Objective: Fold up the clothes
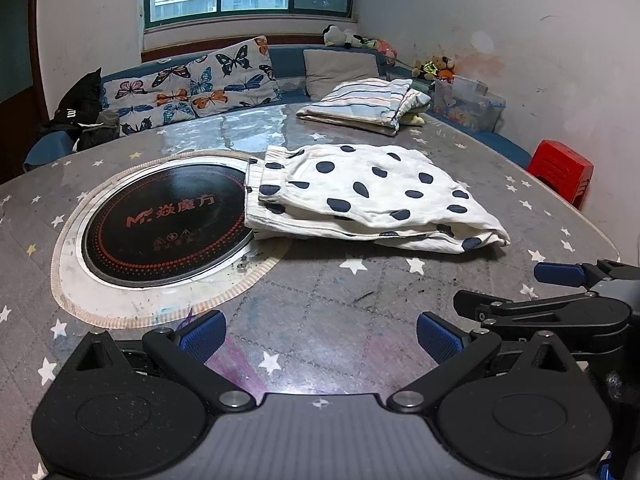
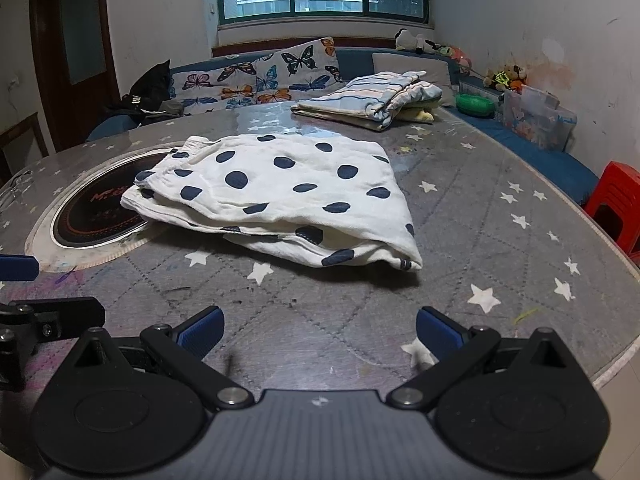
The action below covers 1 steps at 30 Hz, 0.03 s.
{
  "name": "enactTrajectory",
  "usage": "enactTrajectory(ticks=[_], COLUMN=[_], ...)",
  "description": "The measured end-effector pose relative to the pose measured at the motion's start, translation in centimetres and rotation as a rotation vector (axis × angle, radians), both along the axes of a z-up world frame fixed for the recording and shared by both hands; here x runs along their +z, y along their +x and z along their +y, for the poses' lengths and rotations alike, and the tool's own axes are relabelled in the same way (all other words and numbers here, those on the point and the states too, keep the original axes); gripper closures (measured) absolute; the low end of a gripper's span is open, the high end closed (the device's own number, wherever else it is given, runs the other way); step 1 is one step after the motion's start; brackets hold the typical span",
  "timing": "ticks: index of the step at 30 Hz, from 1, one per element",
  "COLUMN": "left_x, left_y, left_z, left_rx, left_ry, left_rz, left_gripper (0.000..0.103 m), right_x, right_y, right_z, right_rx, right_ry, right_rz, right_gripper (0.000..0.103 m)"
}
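Two folded garments on the bench [image 2: 500,216].
One dotted garment [image 2: 280,196], one striped garment [image 2: 372,96]; left hand-held gripper [image 1: 320,336] and right hand-held gripper [image 2: 319,332] both spread apart, empty.

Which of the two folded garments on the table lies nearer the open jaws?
The white polka-dot garment, partly overlapping the round black cooktop. The striped garment lies farther back, by the table's far edge near the sofa.
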<state>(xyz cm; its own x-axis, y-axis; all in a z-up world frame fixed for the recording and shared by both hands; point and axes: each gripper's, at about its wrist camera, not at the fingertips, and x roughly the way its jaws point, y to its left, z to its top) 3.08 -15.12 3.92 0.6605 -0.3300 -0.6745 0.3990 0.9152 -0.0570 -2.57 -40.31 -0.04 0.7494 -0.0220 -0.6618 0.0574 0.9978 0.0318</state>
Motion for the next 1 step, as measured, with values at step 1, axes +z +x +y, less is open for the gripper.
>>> enactTrajectory(ticks=[1], left_x=[-0.08], left_y=[0.07], left_z=[0.01], left_rx=[0.001], left_ry=[0.0], left_rz=[0.004], left_gripper=[0.0], right_x=[-0.03], right_y=[0.01], right_z=[0.04], right_rx=[0.001], right_ry=[-0.001], right_rz=[0.001], right_gripper=[0.0])
